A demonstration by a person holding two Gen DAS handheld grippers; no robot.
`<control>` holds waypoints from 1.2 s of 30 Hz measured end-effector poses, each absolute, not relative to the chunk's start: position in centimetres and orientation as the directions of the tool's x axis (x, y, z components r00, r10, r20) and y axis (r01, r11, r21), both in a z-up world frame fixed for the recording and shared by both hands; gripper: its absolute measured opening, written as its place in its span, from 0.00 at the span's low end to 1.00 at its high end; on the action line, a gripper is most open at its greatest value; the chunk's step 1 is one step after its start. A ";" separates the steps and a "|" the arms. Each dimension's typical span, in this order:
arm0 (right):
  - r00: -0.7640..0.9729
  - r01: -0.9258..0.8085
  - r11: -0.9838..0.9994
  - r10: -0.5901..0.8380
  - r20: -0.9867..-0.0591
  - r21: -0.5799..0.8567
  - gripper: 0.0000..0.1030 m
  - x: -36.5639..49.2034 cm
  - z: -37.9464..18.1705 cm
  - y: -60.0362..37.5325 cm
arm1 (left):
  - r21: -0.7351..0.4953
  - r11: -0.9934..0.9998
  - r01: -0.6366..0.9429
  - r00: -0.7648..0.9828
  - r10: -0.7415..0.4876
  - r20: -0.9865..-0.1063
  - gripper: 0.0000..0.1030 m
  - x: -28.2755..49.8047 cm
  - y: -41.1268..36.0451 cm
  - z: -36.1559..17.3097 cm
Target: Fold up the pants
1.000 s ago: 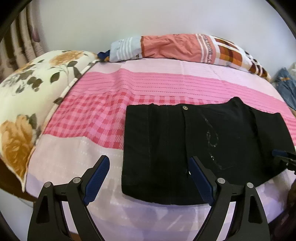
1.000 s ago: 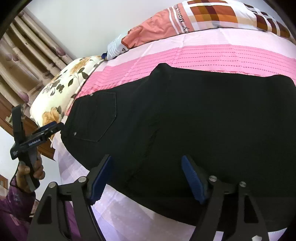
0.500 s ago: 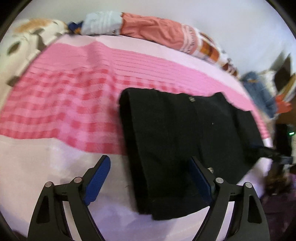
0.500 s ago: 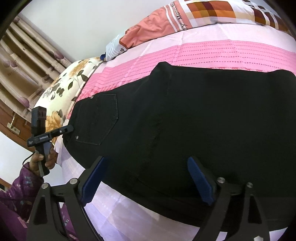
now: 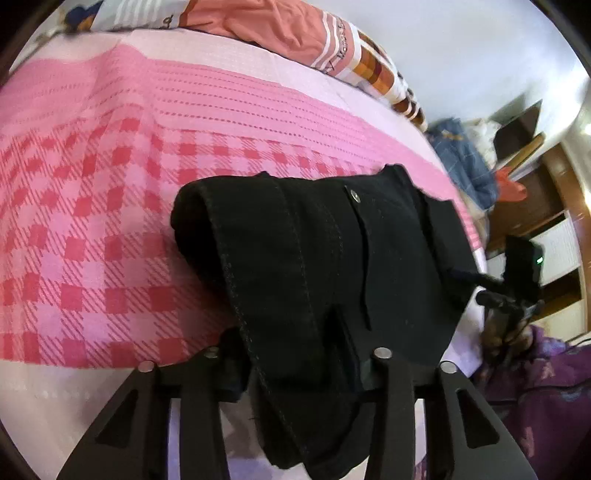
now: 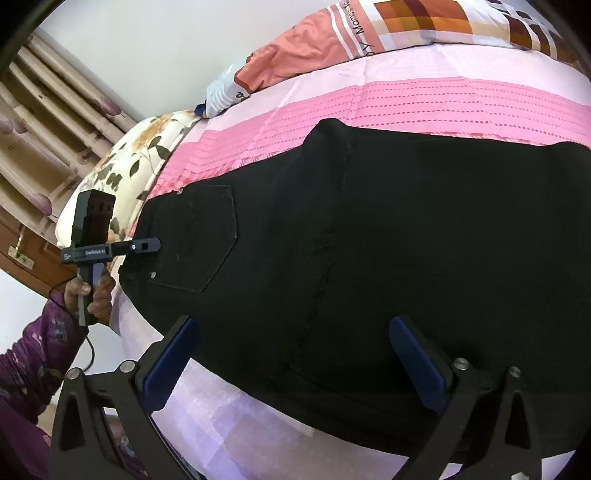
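Black pants (image 5: 317,251) lie on a pink checked bed sheet (image 5: 92,206). In the left wrist view my left gripper (image 5: 291,354) is shut on the waistband end of the pants, and the cloth hangs over its fingers. In the right wrist view the pants (image 6: 388,240) spread wide, back pocket up. My right gripper (image 6: 295,362) is open just above their near edge, its blue pads (image 6: 168,365) apart. The left gripper also shows in the right wrist view (image 6: 147,245) at the waistband.
A striped orange quilt (image 6: 369,33) lies along the far side of the bed by the wall. A floral pillow (image 6: 122,173) sits at the bed's left end. Clothes and wooden shelves (image 5: 517,177) stand past the bed's right end.
My left gripper moved forward onto the waistband and shut on it; the cloth now bunches over its fingers. My right gripper stayed open over the pants' near edge.
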State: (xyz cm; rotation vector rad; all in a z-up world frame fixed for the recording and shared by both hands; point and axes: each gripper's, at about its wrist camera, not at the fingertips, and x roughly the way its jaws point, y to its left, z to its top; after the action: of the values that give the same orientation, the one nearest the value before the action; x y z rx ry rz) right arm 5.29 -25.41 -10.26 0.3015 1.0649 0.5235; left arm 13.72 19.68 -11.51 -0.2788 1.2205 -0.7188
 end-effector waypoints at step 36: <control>0.393 -0.274 0.390 0.880 -0.267 0.879 0.99 6.3 -9.4 -35.6 | -0.740 0.554 0.382 0.064 -0.814 -0.577 0.23 13.8 -12.6 -3.3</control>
State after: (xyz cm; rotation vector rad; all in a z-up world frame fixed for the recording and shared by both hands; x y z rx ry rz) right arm 6.33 -35.55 -9.39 0.8569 0.8520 0.8585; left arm 13.84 -12.59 -3.30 -0.4506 1.1912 -0.9505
